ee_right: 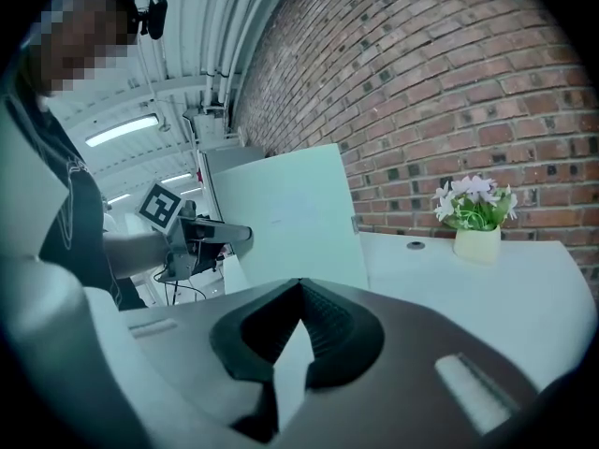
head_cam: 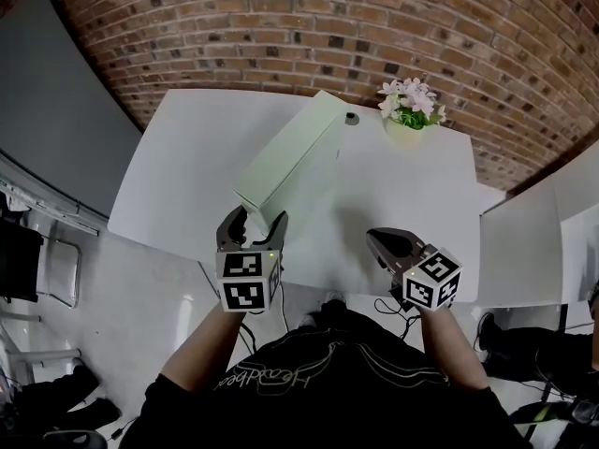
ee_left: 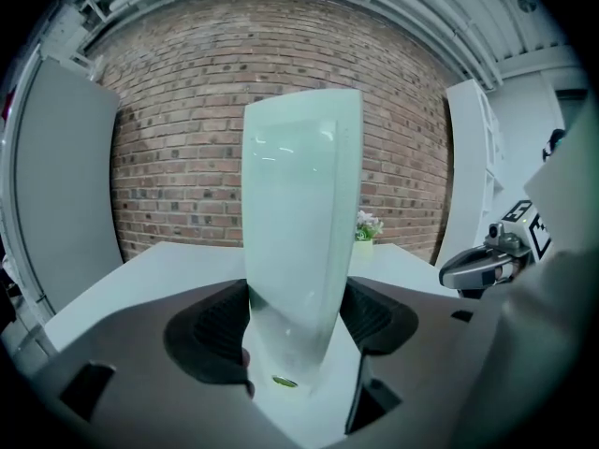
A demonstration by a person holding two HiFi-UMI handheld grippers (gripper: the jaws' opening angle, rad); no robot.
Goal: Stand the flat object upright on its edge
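A pale green flat board (head_cam: 285, 157) stands upright on its long edge on the white table (head_cam: 187, 176), running from the near left toward the far right. My left gripper (head_cam: 257, 221) is at its near end, and the board (ee_left: 299, 213) rises between the jaws with both pads against its faces. My right gripper (head_cam: 374, 237) hovers over the table's front edge to the right, shut and empty, a short way from the board. In the right gripper view the board (ee_right: 285, 218) stands ahead on the left, with the left gripper (ee_right: 211, 237) at its end.
A small pot of pink flowers (head_cam: 407, 124) and a small dark round fitting (head_cam: 352, 118) sit at the table's far edge, in front of the brick wall. Another white table (head_cam: 524, 241) stands to the right. A chair (head_cam: 56, 269) is on the floor at left.
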